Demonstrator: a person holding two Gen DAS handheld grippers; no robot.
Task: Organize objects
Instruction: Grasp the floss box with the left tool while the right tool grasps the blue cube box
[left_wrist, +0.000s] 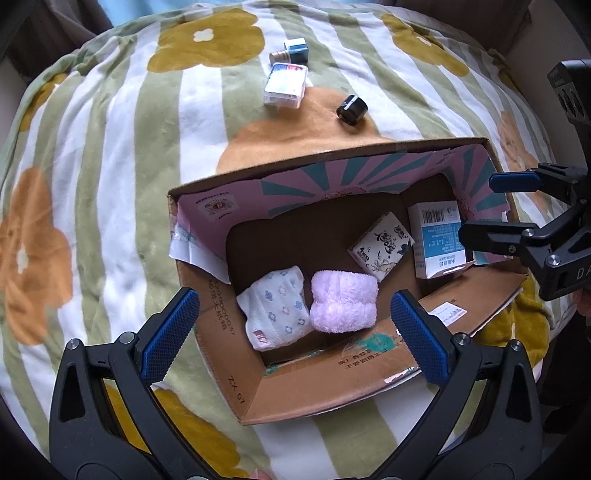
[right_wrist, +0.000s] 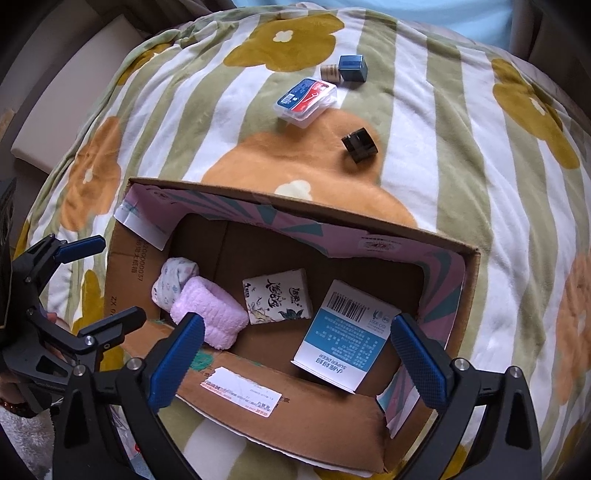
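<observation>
Right wrist view: both grippers' jaws apart, empty; approach the black cube (right_wrist: 360, 144) squarely, then lower it into the cardboard box (right_wrist: 369, 242).

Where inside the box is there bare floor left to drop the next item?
Bare floor lies along the far wall of the cardboard box, behind the tissue pack and pink towel. The near side is crowded: floral cloth, towel, tissue pack, blue-white carton.

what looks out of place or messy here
Four small items still lie loose on the blanket beyond the cardboard box: clear case, black cap, blue cube, tan spool. The box's paper lining is torn.
</observation>
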